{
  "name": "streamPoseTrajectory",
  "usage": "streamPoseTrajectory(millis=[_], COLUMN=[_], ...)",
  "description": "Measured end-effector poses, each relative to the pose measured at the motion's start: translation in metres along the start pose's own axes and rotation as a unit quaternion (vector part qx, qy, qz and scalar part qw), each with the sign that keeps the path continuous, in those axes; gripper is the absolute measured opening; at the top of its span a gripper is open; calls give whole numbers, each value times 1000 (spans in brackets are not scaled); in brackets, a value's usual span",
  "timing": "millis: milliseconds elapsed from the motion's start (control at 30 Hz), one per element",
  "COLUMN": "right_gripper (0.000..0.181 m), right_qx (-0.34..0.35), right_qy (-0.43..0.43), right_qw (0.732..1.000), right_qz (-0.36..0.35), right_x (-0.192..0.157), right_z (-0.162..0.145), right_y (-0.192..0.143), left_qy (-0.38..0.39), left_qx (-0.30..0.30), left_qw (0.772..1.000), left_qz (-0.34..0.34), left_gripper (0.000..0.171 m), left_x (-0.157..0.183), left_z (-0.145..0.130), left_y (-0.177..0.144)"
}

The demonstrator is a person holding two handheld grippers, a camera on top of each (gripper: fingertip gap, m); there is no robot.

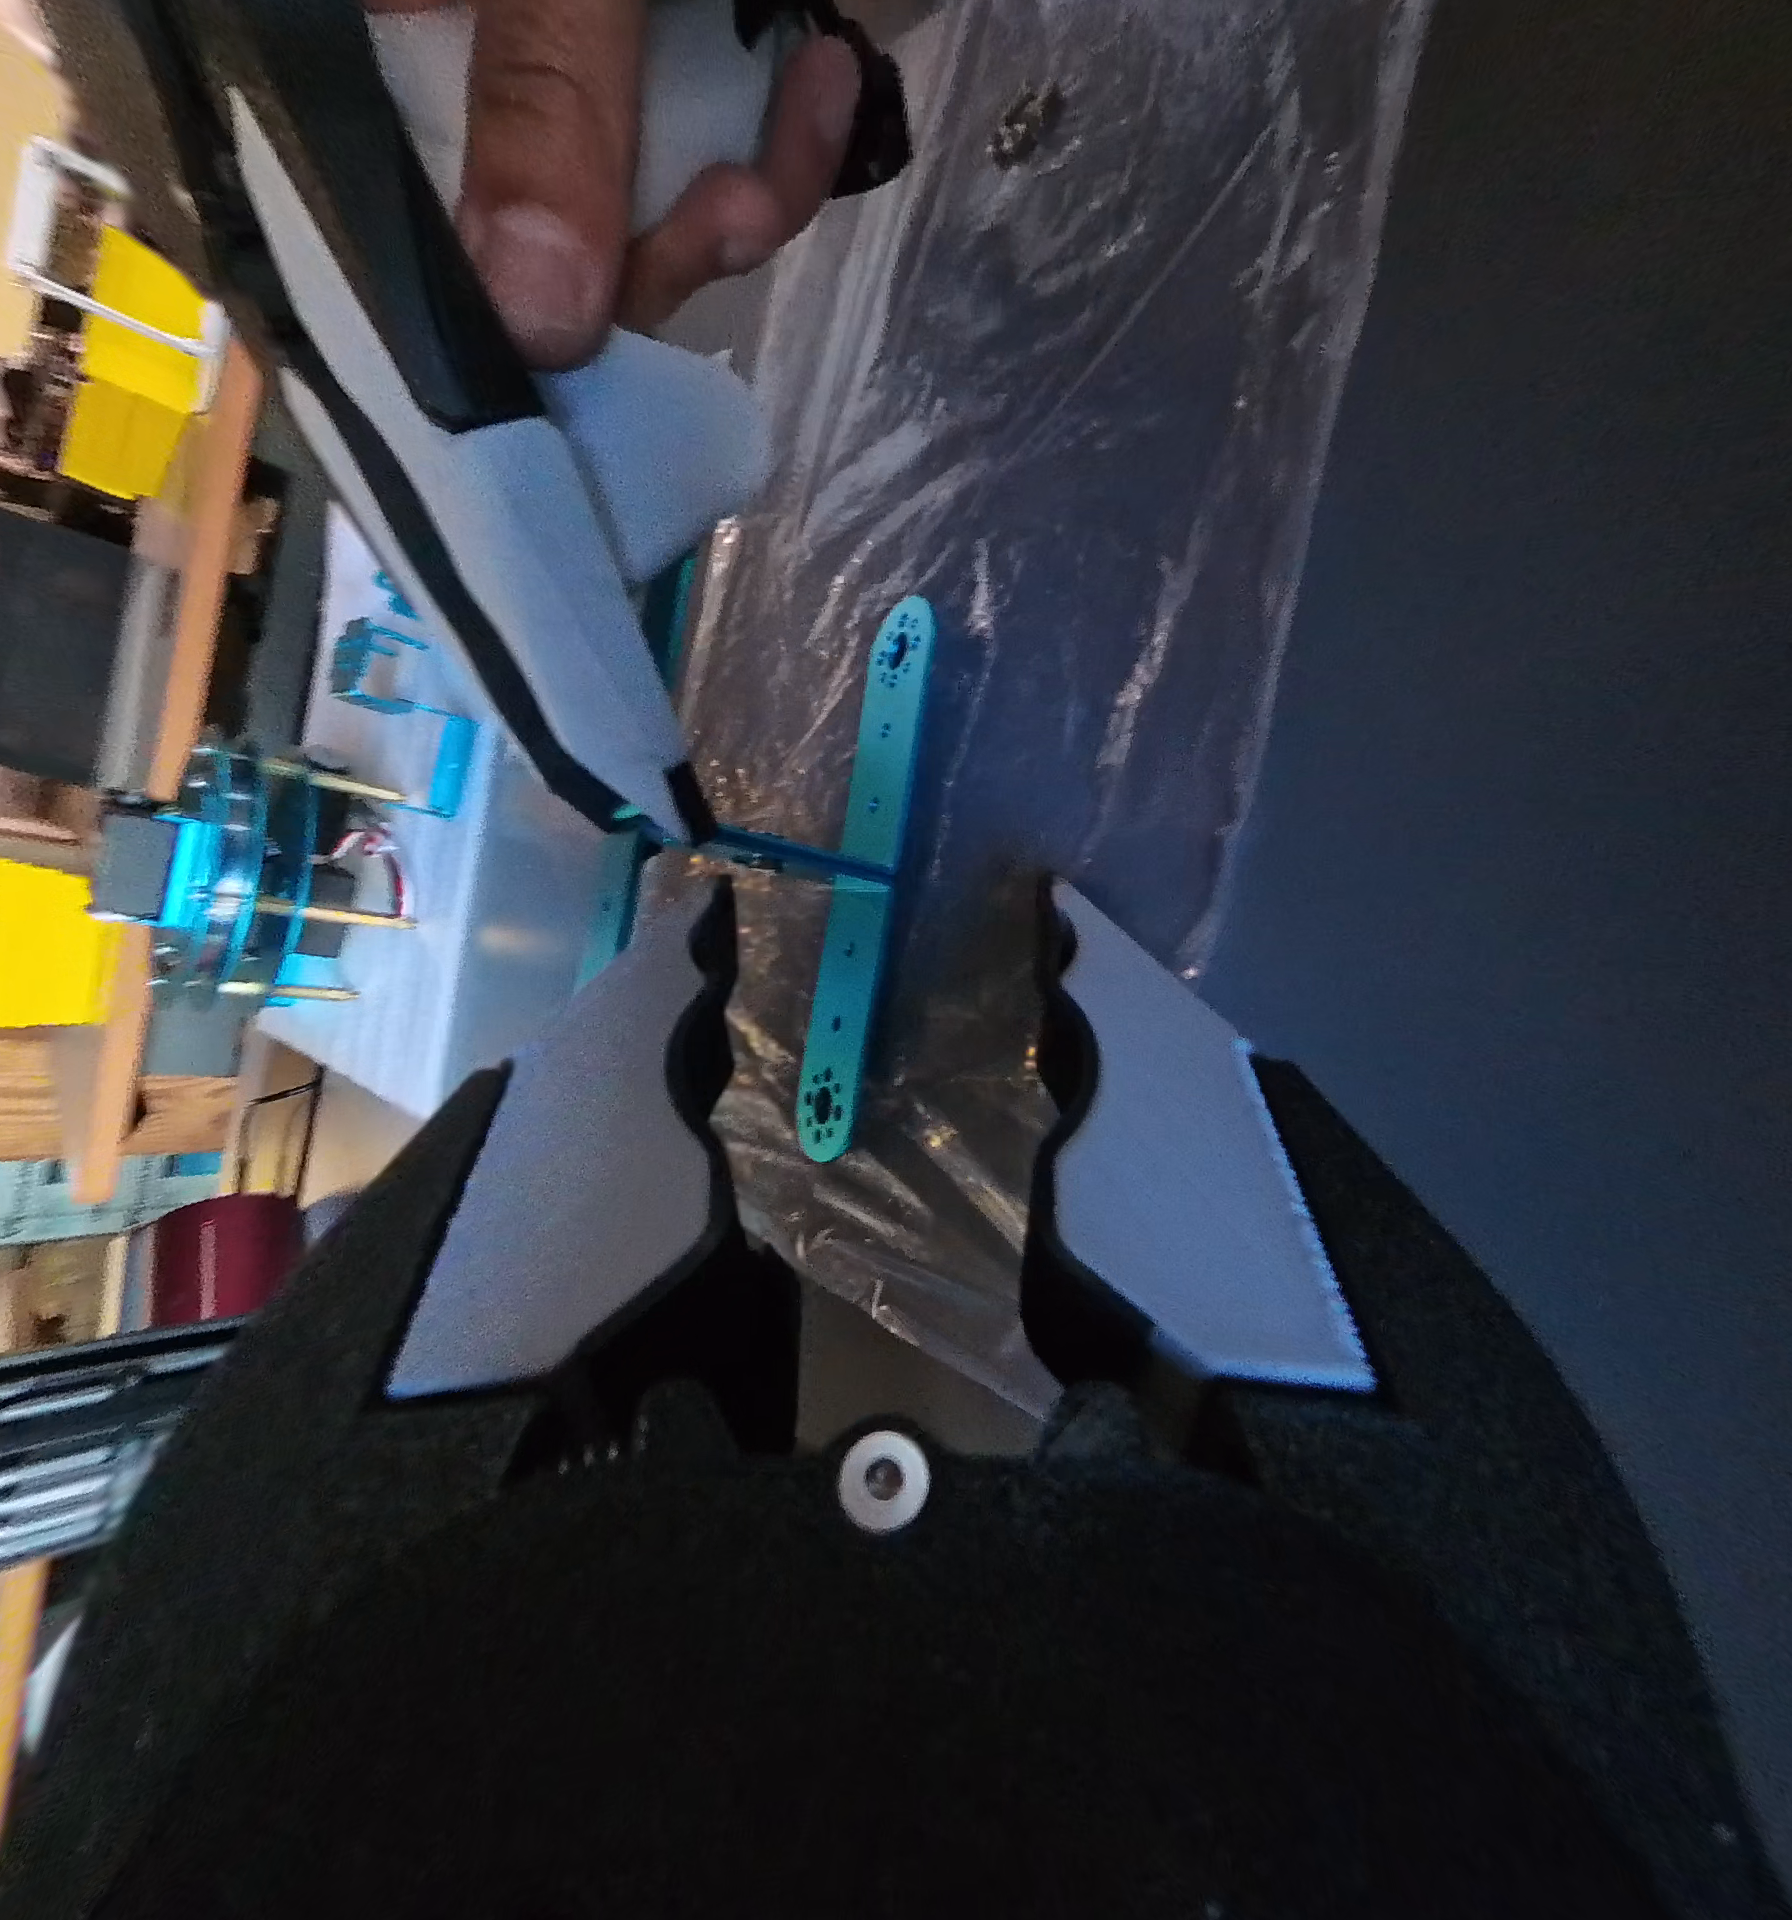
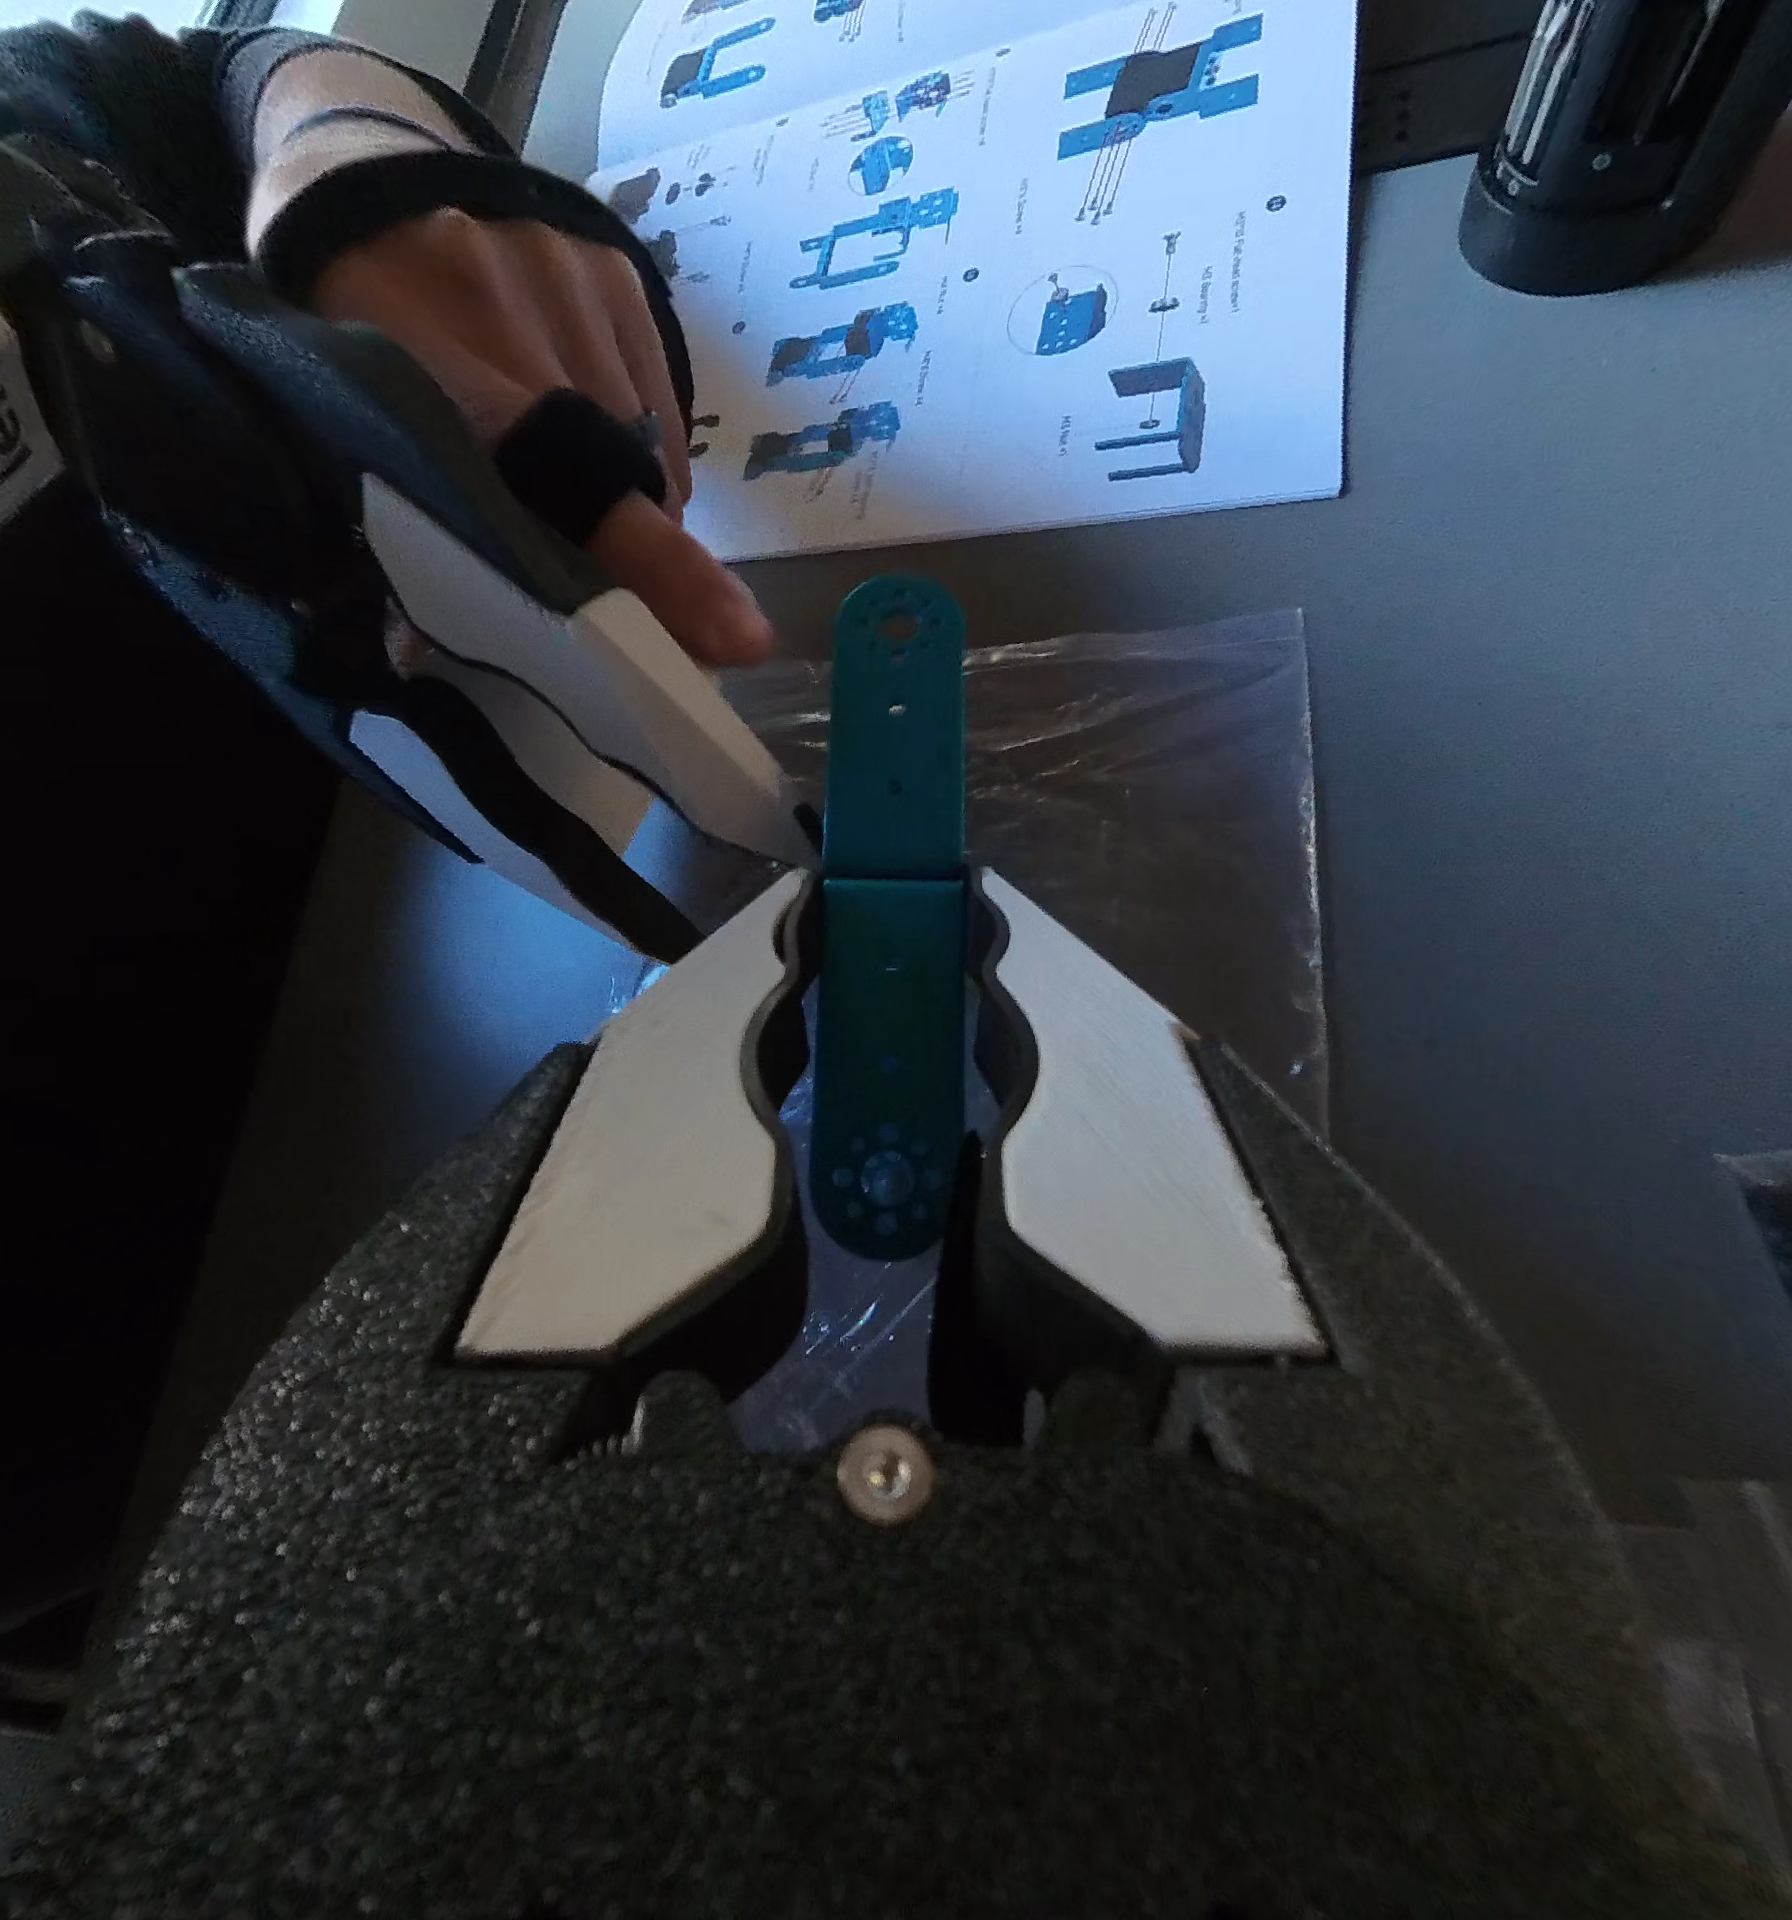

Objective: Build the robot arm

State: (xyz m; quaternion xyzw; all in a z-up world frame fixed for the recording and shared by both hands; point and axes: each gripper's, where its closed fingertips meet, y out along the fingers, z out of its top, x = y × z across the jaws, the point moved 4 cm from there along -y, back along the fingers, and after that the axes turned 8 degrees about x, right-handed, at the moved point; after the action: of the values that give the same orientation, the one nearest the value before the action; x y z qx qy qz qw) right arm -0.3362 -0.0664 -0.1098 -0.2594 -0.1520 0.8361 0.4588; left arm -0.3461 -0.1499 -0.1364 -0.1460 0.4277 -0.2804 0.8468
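Starting at your left, your left hand-held gripper (image 2: 798, 831) comes in from that side with its white fingers (image 2: 663, 717) drawn to a narrow point, the tip touching the left edge of the teal metal bracket (image 2: 897, 748) just where the bracket bends. In its own wrist view the same left hand-held gripper (image 1: 887, 914) shows its fingers standing wide apart, with nothing clamped between them, so take it as open. Your left hand (image 2: 518, 301), wrapped in black straps, rests along the top of that tool, one fingertip reaching toward the clear plastic bag (image 2: 1131, 790).

Moving to the middle, your right hand-held gripper (image 2: 897, 883) is closed onto the bracket, both fingertips pressing its two long edges near the fold. One perforated arm of the bracket stands up past the tips; the other lies back between the fingers toward the camera. The bracket sits over the plastic bag, which lies flat on the grey worktop (image 2: 1546, 727).

Behind the bag, an open instruction sheet (image 2: 975, 260) with blue diagrams lies on the worktop. Further right, a dark cylindrical object (image 2: 1640, 135) stands at the far corner, well apart from the bag. In the left wrist view, yellow bins (image 1: 133, 364) and a blue-and-clear assembly (image 1: 237, 873) sit blurred in the background.
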Motion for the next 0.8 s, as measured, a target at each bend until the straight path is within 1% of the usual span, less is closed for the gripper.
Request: streamPoseTrajectory(millis=[67, 100, 200, 267, 367, 433, 500, 600, 667, 700, 733, 800], right_gripper=[26, 26, 26, 26, 27, 27, 26, 26, 26, 26, 26, 27], right_qx=[-2, 0, -1, -2, -7, -10, -10, -12, -14, -14, -13, -10], right_qy=[-2, -2, 4, 2, -9, -11, -8, -2, -4, -4, -5, -4], right_qw=[1000, 1000, 1000, 1000, 1000, 1000, 1000, 1000, 1000, 1000, 1000, 1000], right_qz=[0, 0, 4, 3, -1, -1, 0, 0, -2, -4, -2, 2], right_x=[-1, 0, 0, -1, -4, -5, -5, -4, -4, -4, -4, -4], right_z=[0, 0, 0, 0, 0, 0, 0, 0, 0, 0, 0, 0], right_y=[0, 0, 0, 1, 2, 3, 3, 3, 3, 3, 3, 3], left_qy=[20, 19, -6, -11, -14, 2, 20, 36, 38, 29, 25, 29], left_qx=[-19, -26, -17, -16, -14, -9, -8, -2, 4, 14, 19, 12], left_qw=[999, 999, 1000, 1000, 1000, 1000, 999, 999, 999, 999, 999, 999], left_qz=[30, 25, -1, 6, 12, 16, 29, 27, 14, 0, -4, 16], left_gripper=[57, 56, 45, 49, 47, 40, 39, 38, 26, 13, 14, 16], left_x=[-7, -7, -3, -6, -6, -3, -2, -2, -1, 2, 2, -5], left_z=[-4, -7, -7, -7, -6, -5, -4, -3, -2, 1, 2, 0], left_y=[0, -1, 1, 3, 7, 9, 10, 7, 3, 1, 0, 0])
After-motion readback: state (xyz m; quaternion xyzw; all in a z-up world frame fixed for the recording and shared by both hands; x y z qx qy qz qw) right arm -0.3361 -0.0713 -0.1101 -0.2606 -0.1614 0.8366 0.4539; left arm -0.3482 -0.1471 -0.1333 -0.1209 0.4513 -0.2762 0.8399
